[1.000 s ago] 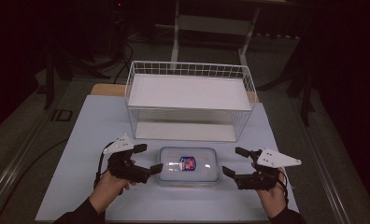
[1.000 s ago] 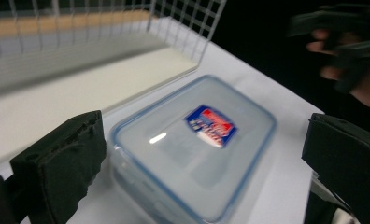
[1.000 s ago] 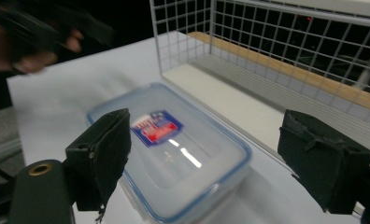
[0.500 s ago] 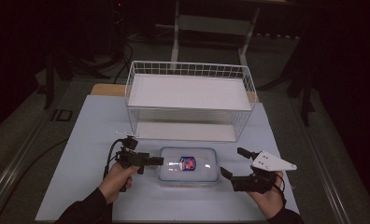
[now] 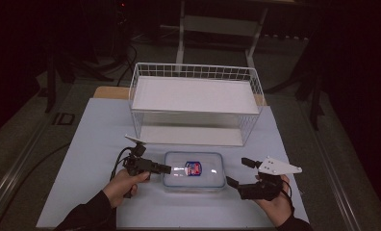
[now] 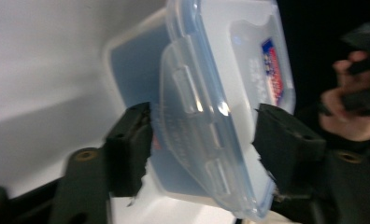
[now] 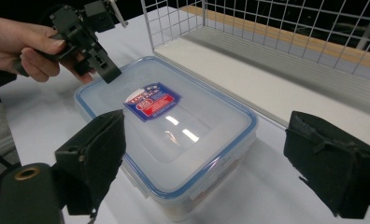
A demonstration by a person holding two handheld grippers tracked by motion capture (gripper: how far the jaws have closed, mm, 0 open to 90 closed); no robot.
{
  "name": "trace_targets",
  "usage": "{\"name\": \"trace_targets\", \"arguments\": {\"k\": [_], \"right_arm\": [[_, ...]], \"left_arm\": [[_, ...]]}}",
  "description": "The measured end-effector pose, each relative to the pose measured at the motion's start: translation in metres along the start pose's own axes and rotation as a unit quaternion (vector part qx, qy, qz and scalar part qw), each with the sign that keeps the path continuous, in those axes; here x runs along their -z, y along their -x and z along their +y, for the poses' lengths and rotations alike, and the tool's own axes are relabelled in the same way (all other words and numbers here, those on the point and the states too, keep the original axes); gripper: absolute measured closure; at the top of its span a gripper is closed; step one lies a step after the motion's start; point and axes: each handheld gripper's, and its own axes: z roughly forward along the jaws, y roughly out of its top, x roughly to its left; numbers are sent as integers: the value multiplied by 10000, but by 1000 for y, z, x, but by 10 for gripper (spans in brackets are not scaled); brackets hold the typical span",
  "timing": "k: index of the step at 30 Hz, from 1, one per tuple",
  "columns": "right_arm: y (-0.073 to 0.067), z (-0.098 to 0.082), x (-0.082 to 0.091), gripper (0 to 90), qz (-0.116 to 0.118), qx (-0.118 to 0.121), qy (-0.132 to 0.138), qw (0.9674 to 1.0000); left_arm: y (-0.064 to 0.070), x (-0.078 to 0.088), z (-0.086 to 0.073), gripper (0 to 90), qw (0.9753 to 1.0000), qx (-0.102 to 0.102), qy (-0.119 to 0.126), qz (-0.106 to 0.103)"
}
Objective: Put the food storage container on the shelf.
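Your clear plastic box point(image 5: 194, 170) sits on the pale table point(image 5: 92, 139), just in front of the white wire basket point(image 5: 195, 102) and between your two hands. Its lid, edged in blue, is on, and a red and blue label point(image 5: 194, 168) shows near the middle of it. Your left gripper point(image 5: 165, 169) is turned on its side at the box's left end; in the left gripper view its jaws stand apart with the lid's clear end flap point(image 6: 192, 116) between them, one jaw low against the box wall and the other up over the lid. They are close on either side of that end, but you cannot tell from these pictures whether they press on it. Your left hand point(image 5: 123, 184) wraps the handle, with the cable looping behind it. Your right gripper point(image 5: 240, 171) rests just beside the box's right end, apart from it, with its jaws spread wide and nothing between them; in the right gripper view the box lies ahead, framed by the two black jaws. Your right hand point(image 5: 275, 204) holds it near the table's front edge.
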Motion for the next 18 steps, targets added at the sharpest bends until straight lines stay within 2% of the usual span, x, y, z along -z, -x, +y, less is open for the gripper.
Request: {"name": "trace_targets", "arguments": {"k": [1, 3, 5, 8, 12, 14, 15, 16, 18], "right_arm": [[1, -1, -1, 128, 24, -58, 1, 10000], [3, -2, -3, 133, 94, -181, -57, 9998], [5, -4, -5, 138, 164, -280, -122, 9994], [9, -8, -11, 155, 241, -454, -227, 9984], [18, -14, -18, 186, 426, -868, -448, 9943], [24, -18, -22, 197, 494, -1096, -530, 9913], [28, -20, -25, 212, 590, -1257, -556, 9888], [34, -22, -28, 221, 730, -1515, -567, 9841], [40, -25, -31, 227, 837, -1781, -625, 9785]], "left_arm": [[-1, 1, 0, 408, 10000, 5, -9, -44], [-3, 6, 0, 489, 9999, 71, 44, -113], [-2, 6, -1, 495, 10000, 11, 44, -82], [5, 7, -2, 500, 9999, -167, 4, 10], [11, 9, -7, 525, 9992, -381, 44, 62], [13, 10, -10, 528, 9989, -458, 107, 69], [13, 11, -11, 534, 9987, -486, 135, 43], [14, 11, -12, 536, 9985, -523, 149, 52], [14, 11, -15, 540, 9981, -583, 215, 50]]}}
